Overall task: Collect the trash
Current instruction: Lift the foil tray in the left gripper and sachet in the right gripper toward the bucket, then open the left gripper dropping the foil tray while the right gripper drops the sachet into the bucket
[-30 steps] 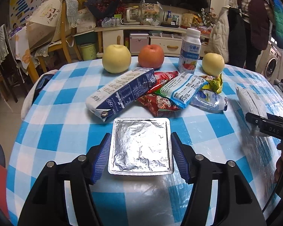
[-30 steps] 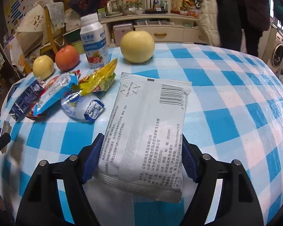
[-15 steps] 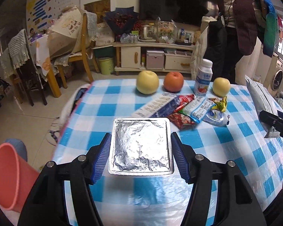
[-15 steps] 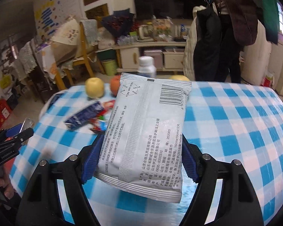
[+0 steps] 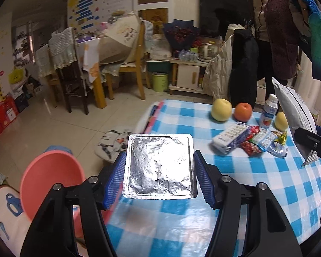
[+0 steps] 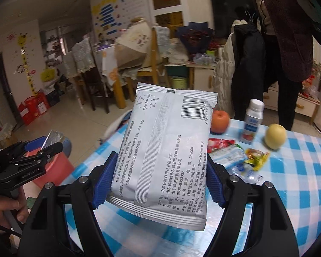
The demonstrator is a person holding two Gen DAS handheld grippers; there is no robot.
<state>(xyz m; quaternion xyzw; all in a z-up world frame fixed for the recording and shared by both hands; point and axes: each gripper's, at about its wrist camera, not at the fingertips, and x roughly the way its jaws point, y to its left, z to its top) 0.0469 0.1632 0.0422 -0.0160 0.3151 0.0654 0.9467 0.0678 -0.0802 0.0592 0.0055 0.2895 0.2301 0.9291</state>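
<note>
The foil tray (image 5: pixel 159 167) sits pinched between the blue pads of the left tongs (image 5: pixel 159 171), held flat and lifted clear of the checked table (image 5: pixel 267 182), past its left edge. Down and to the left of it, on the floor just beside the table, stands the pink bin (image 5: pixel 50 177), mouth up and tilted toward the camera; the left tongs are clearly the nearer. The right tongs (image 6: pixel 157 182) grip a white packet (image 6: pixel 167 150) across its width, long axis pointing away, above the table's near edge. Judging from this, a short leftward swing takes the tray over the bin, with open floor around it.
</note>
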